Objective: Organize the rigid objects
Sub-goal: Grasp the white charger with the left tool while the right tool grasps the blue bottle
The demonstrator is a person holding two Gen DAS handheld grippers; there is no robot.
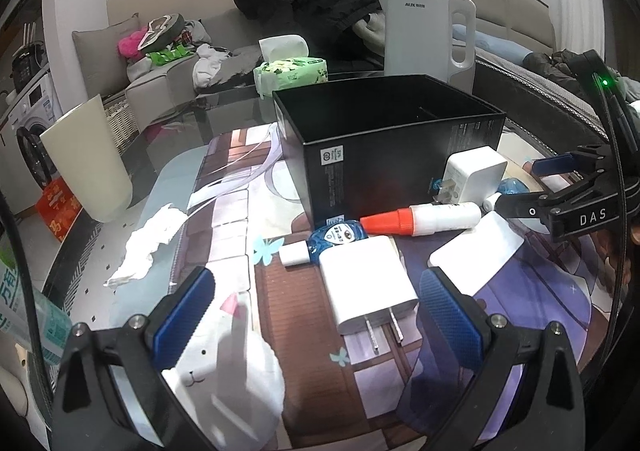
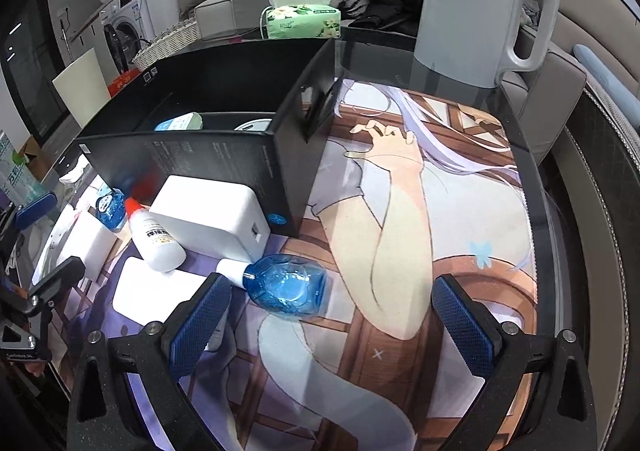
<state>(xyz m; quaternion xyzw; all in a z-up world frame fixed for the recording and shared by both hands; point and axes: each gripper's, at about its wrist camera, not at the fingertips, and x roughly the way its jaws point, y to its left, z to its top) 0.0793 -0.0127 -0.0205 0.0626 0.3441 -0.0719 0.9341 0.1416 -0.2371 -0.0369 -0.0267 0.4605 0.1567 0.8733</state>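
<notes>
A black open box stands on the printed mat. In front of it lie a white plug charger, a second charger, a white bottle with an orange cap, a blue bottle, another blue bottle and a flat white block. My left gripper is open just short of the plug charger. My right gripper is open, close to the near blue bottle. The box holds a few items.
A white kettle and a green tissue pack stand behind the box. A cream cup and crumpled tissue lie left. A sofa with clothes is beyond the table.
</notes>
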